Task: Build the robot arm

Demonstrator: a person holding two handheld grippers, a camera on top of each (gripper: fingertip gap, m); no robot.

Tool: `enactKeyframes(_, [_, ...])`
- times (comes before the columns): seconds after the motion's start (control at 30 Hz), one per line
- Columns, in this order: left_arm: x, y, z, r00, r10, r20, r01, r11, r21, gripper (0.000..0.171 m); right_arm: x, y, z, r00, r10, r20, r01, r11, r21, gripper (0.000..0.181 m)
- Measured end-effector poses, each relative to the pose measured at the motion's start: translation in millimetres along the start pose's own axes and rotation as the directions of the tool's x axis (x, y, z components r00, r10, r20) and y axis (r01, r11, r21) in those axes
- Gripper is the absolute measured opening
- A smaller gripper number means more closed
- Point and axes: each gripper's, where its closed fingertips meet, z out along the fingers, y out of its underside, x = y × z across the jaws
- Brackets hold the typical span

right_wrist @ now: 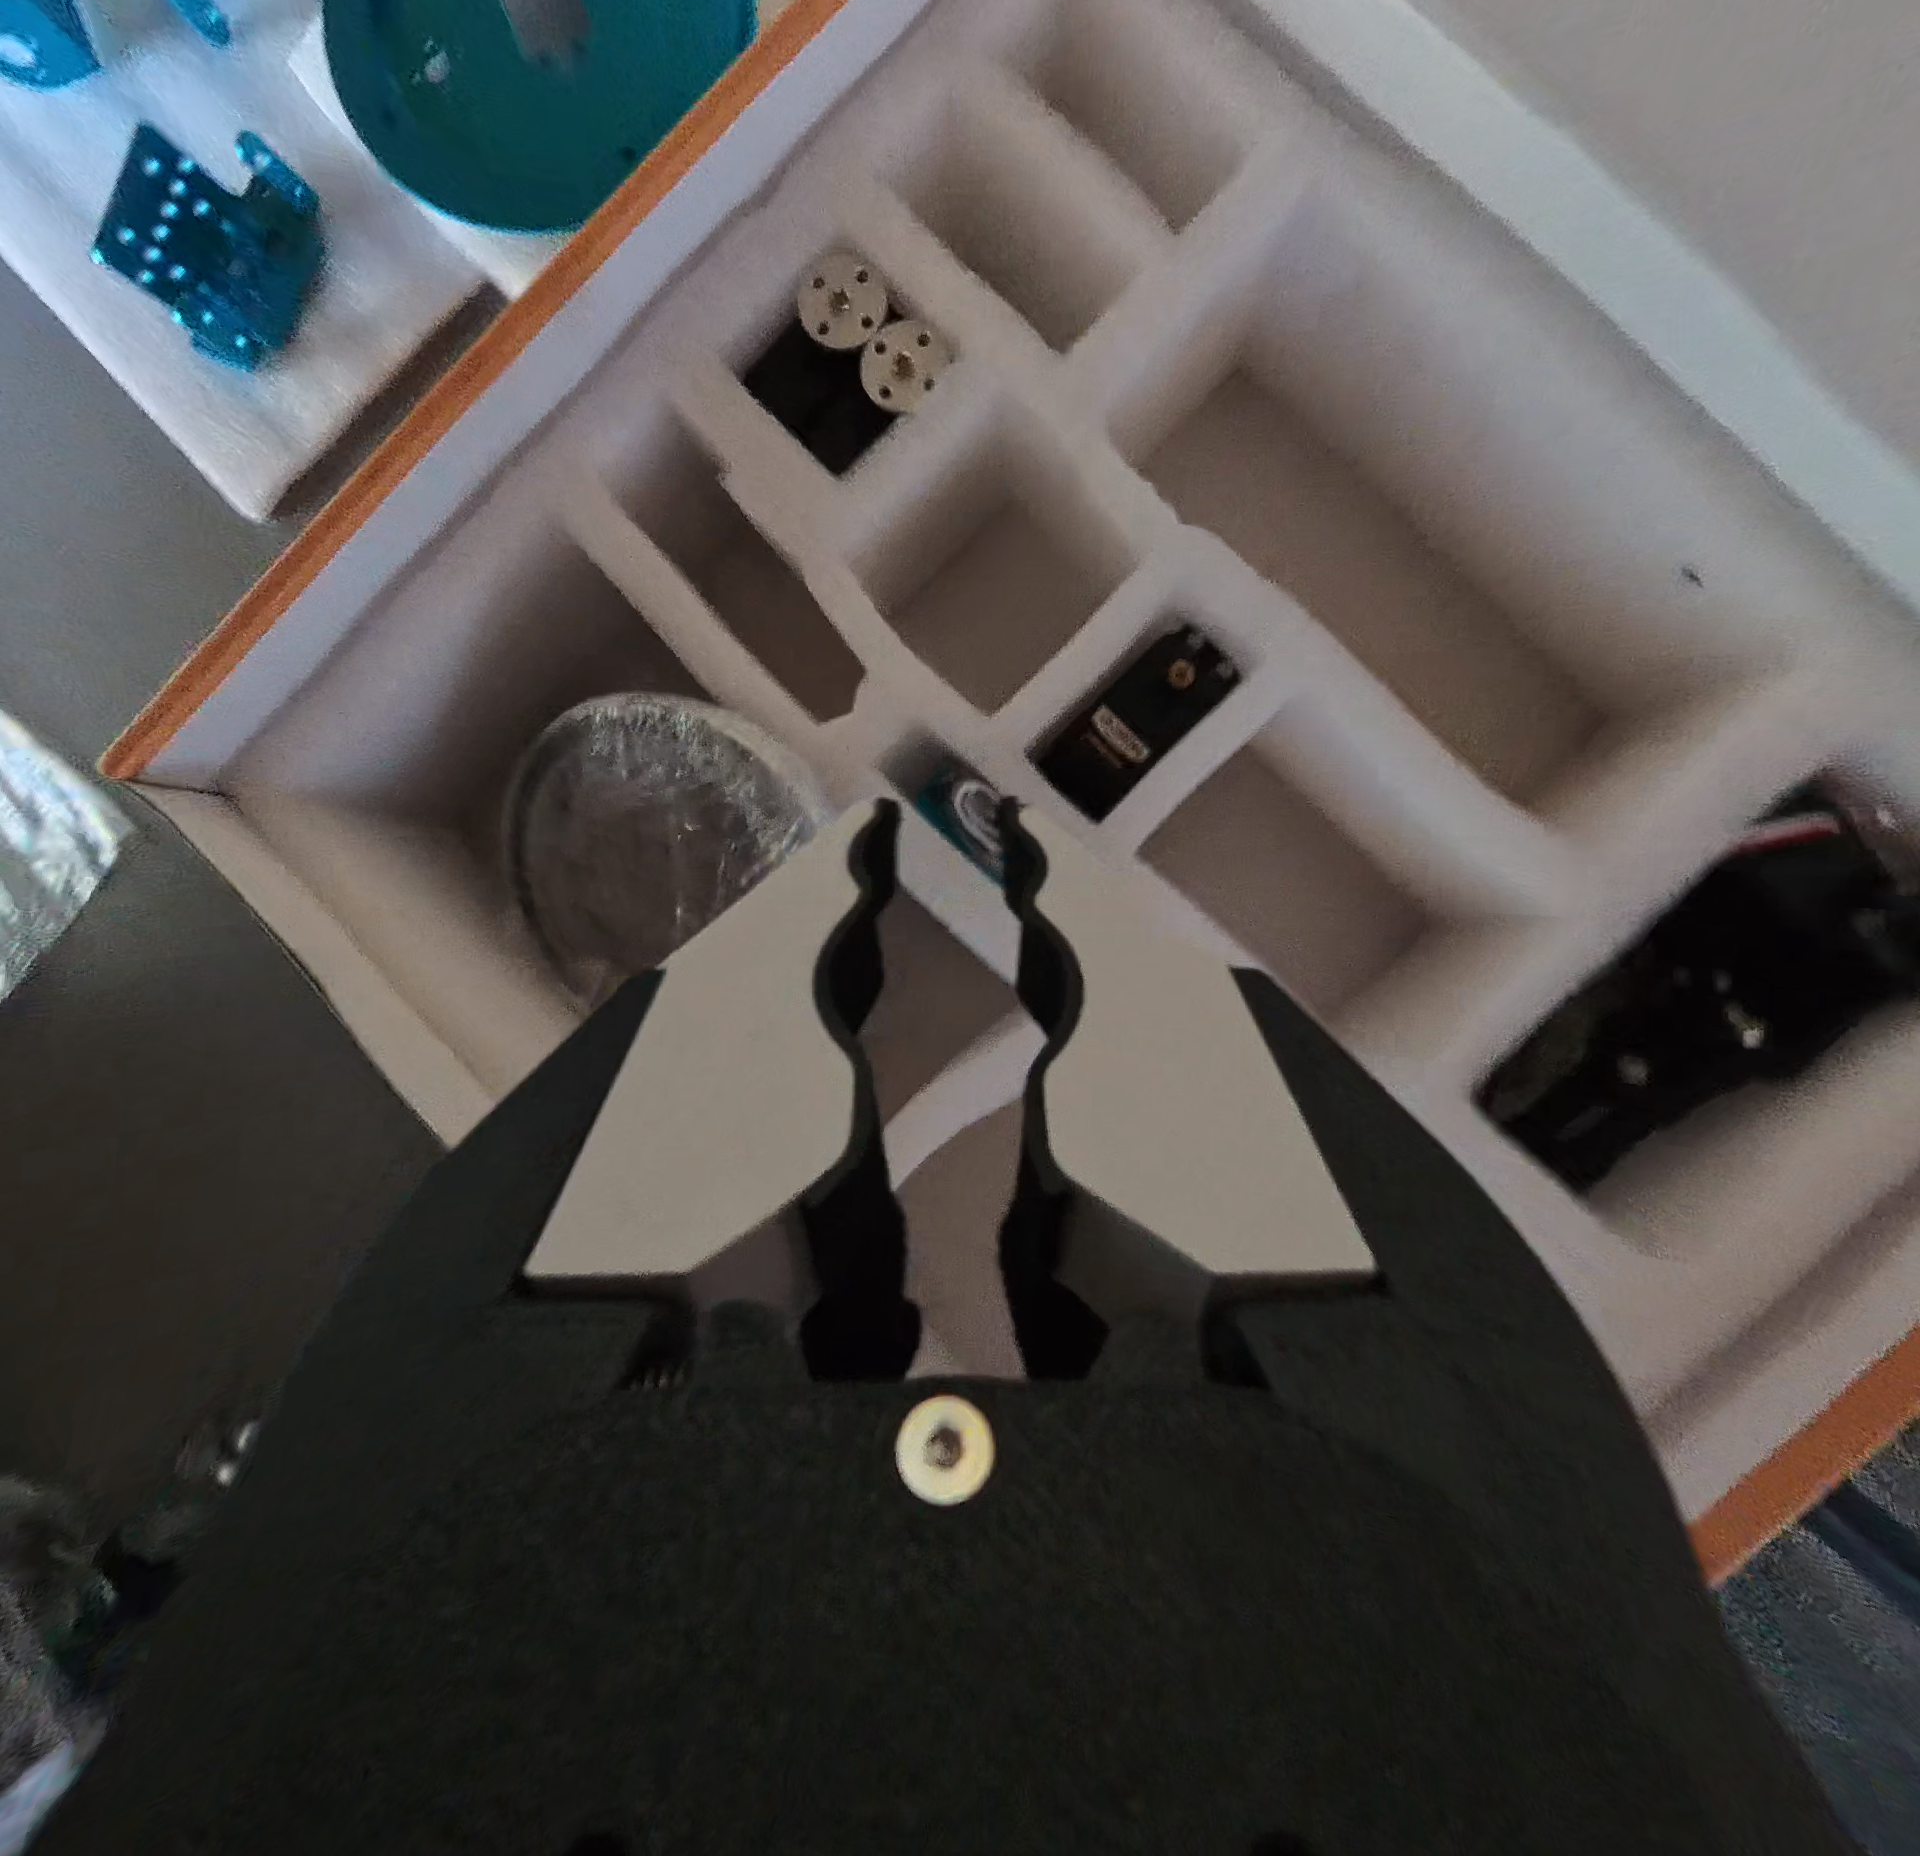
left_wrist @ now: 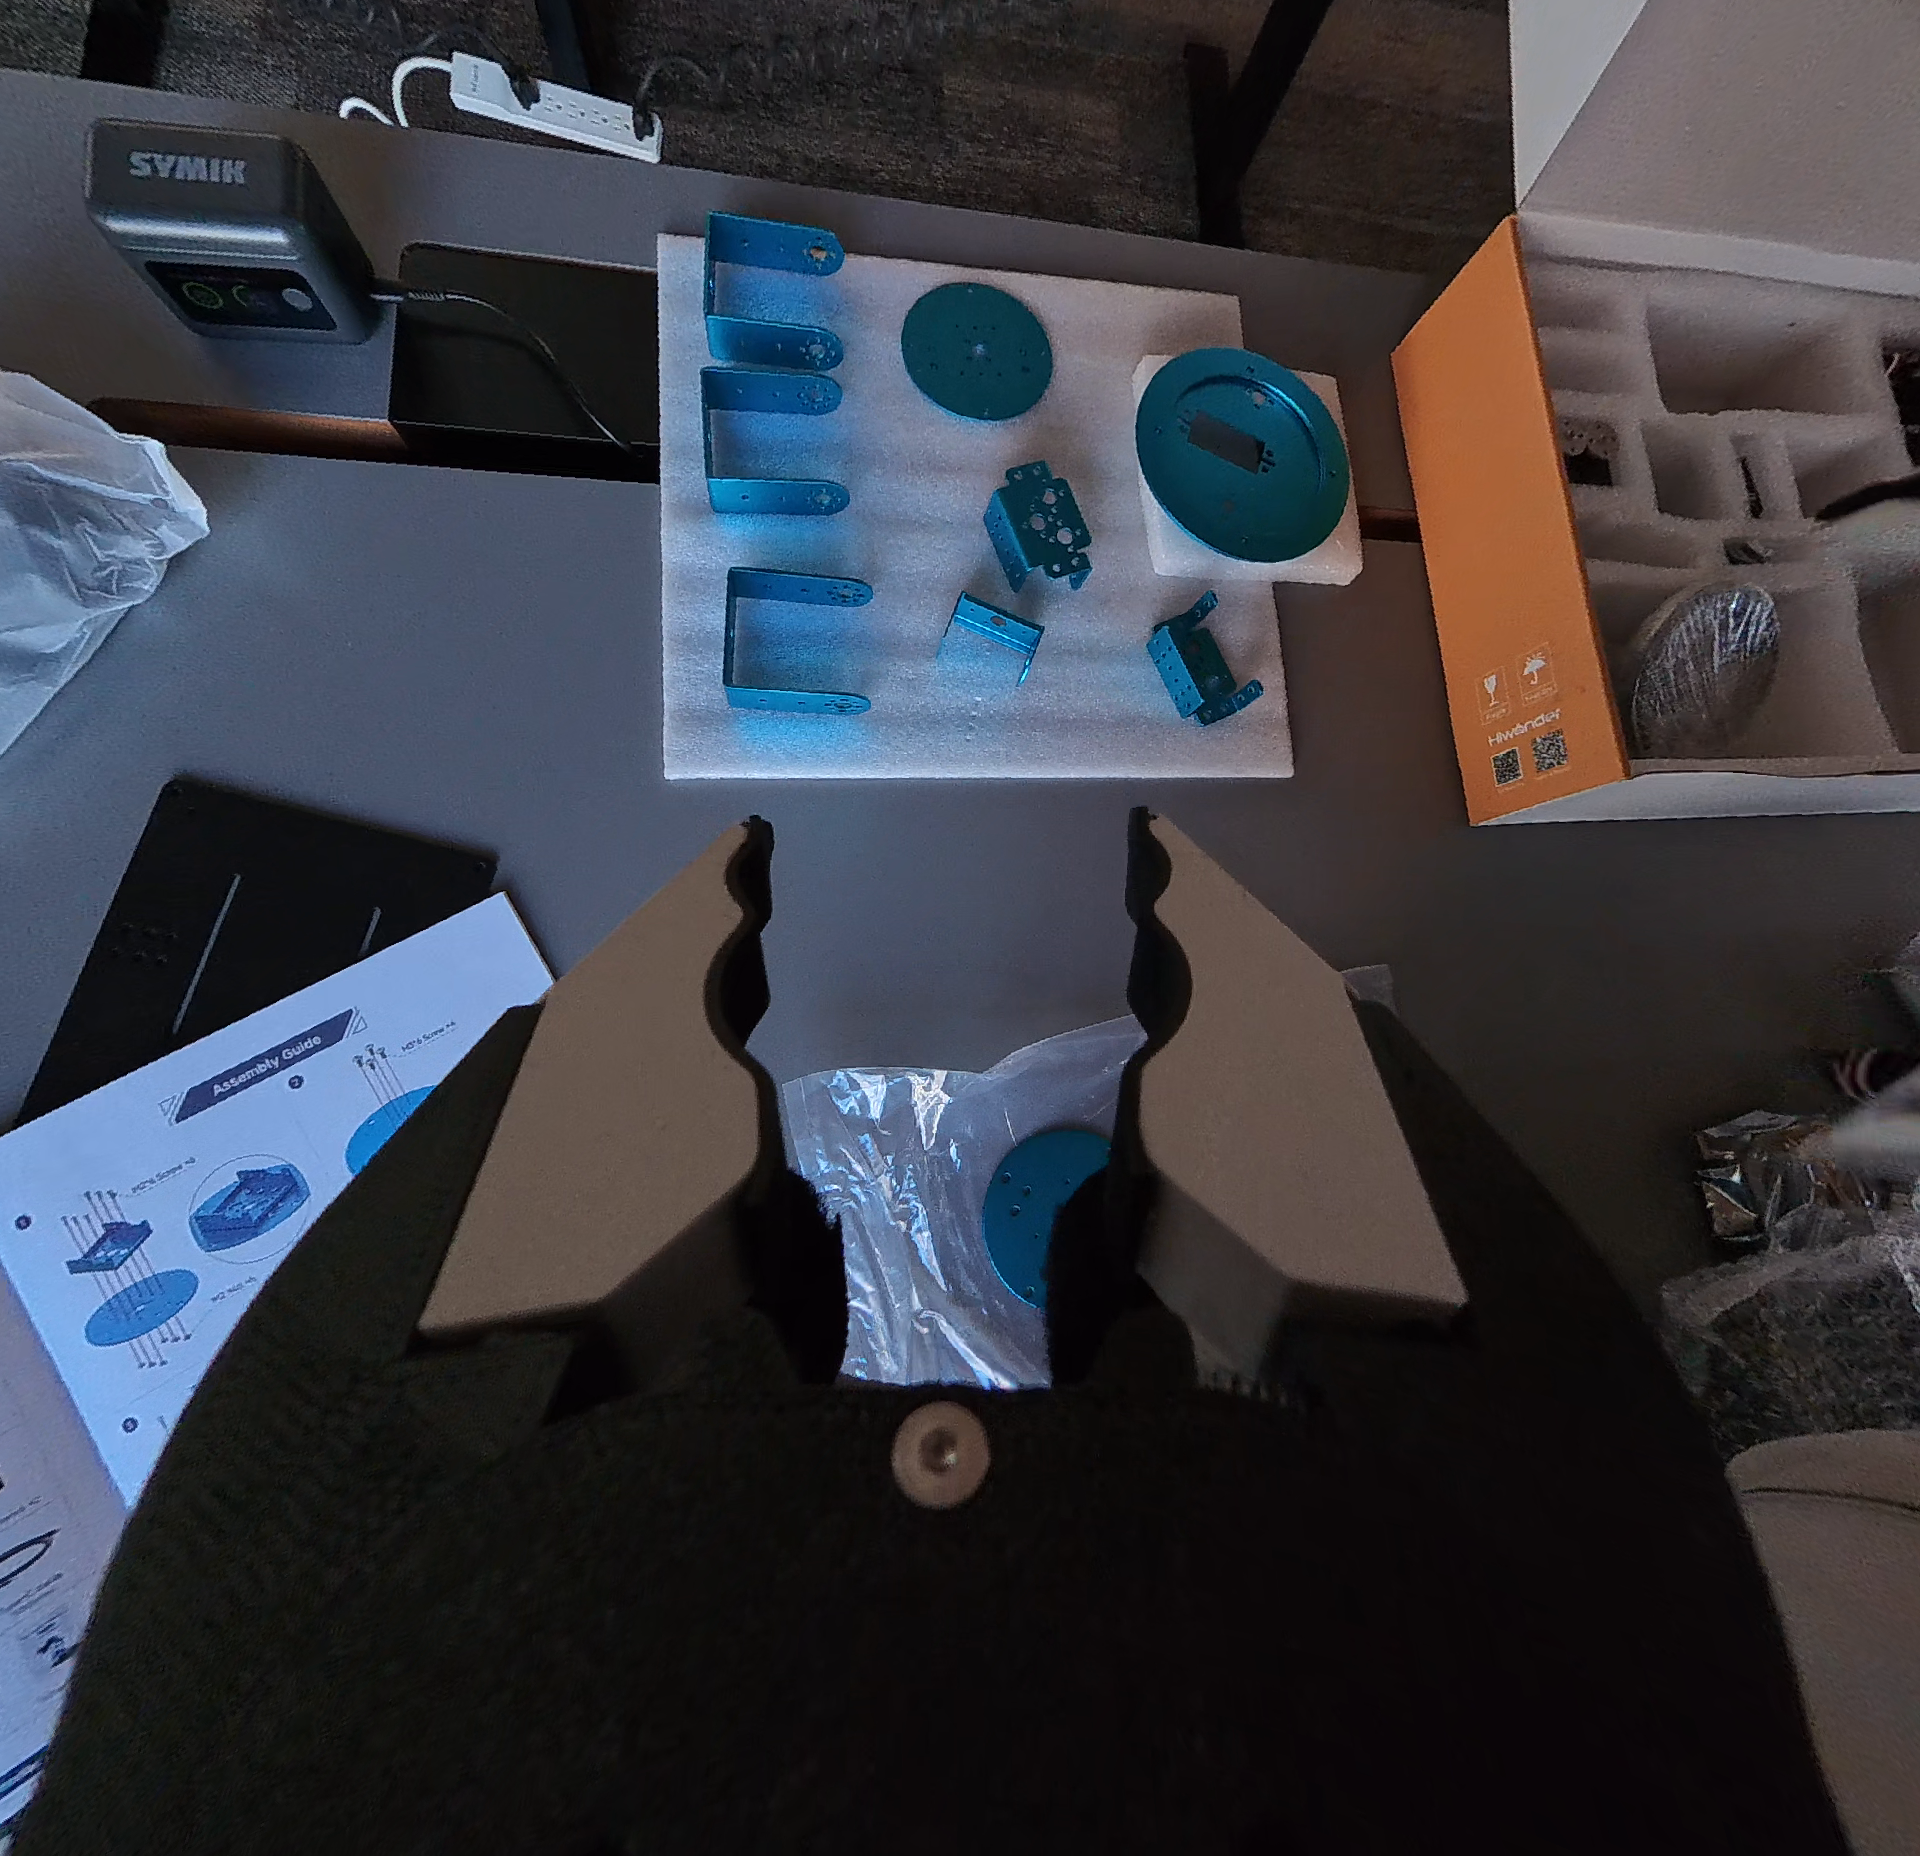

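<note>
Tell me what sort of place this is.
Probably a desk or workbench set up for building a kit. A white foam sheet holds blue metal brackets, a printed guide lies on the grey table, and an orange box with foam compartments holds small black motors.

L hand-held gripper (left_wrist: 951,819) wide open; R hand-held gripper (right_wrist: 948,809) narrowly open.
</note>
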Motion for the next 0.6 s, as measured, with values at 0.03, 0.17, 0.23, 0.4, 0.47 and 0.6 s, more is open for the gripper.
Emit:
enactKeyframes(0.03, [1, 0, -1, 1.0, 0.006, 0.001, -0.006, 1.0, 0.0, 0.068, 2, -3, 4, 0.999, 0.001, 0.038, 0.001, 0.999, -0.033, 0.012])
enactKeyframes(0.17, [0, 3, -7, 0.999, 0.03, 0.02, -0.03, 1.0, 0.007, 0.068, -10, -7, 11, 0.988, 0.085, 0.13, -0.082, 0.996, -0.031, 0.005])
enactKeyframes(0.23, [1, 4, -7, 1.0, 0.017, 0.018, -0.018, 1.0, 0.01, 0.068, -4, -1, 19, 0.989, 0.109, 0.103, -0.105, 0.993, -0.048, 0.004])
enactKeyframes(0.4, [5, 6, -4, 1.0, 0.021, 0.002, -0.021, 1.0, -0.001, 0.068, -2, 8, 34, 0.989, 0.123, 0.087, -0.105, 0.977, -0.185, 0.0])
enactKeyframes(0.47, [6, 6, -3, 1.0, 0.02, -0.001, -0.02, 1.0, 0.0, 0.068, -1, 11, 37, 0.99, 0.142, 0.006, -0.136, 0.956, -0.261, 0.0])
enactKeyframes(0.6, [14, 7, 1, 1.0, 0.013, -0.022, -0.013, 1.0, -0.002, 0.068, -1, 16, 39, 0.977, 0.068, -0.203, -0.14, 0.92, -0.367, 0.004])
